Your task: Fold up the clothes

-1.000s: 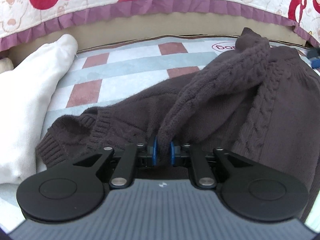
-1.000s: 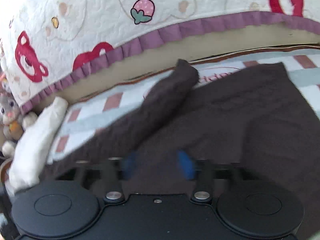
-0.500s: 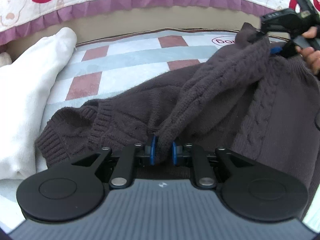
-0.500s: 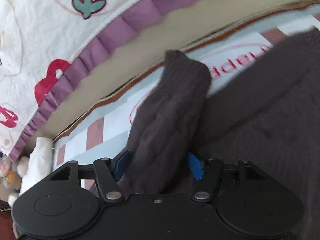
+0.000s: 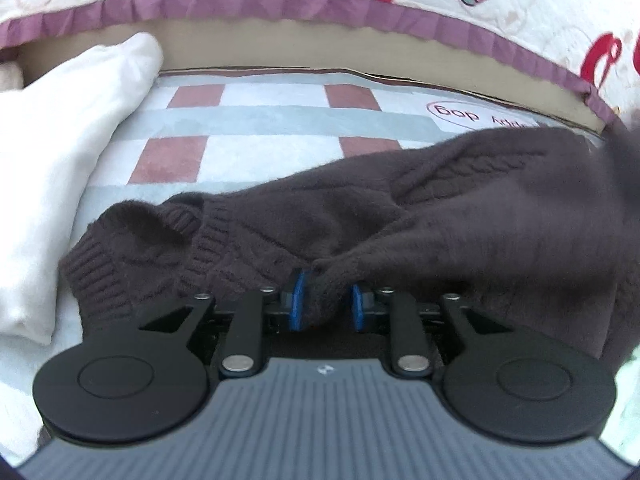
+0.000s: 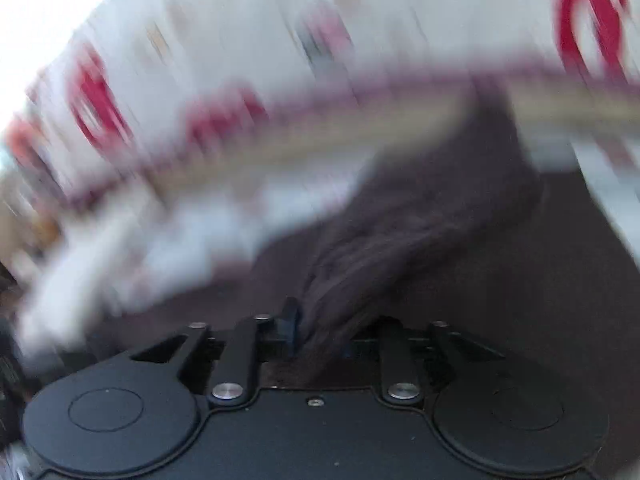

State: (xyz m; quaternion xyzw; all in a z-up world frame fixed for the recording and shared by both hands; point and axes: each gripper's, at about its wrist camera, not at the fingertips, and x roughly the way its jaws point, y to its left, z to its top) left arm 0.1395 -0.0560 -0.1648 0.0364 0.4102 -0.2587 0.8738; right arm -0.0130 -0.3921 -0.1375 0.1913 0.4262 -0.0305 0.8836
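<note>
A dark brown cable-knit sweater (image 5: pixel 440 216) lies on a checked mat (image 5: pixel 256 128), its ribbed cuff at the left. My left gripper (image 5: pixel 326 304) is shut on a bunch of the sweater's knit, close to the mat. My right gripper (image 6: pixel 320 334) is shut on the sweater's sleeve (image 6: pixel 420 216), which stretches up and away from the jaws. The right wrist view is heavily motion-blurred. In the left wrist view the sleeve shows as a dark blur at the right edge.
A white folded cloth (image 5: pixel 60 152) lies at the left of the mat. A quilted cover with red bears and a purple frill (image 5: pixel 320 4) hangs along the back.
My right gripper closed on the sleeve and swung it fast to the right. The sleeve left the sweater's middle, which lies flatter. The left gripper kept its grip and barely moved.
</note>
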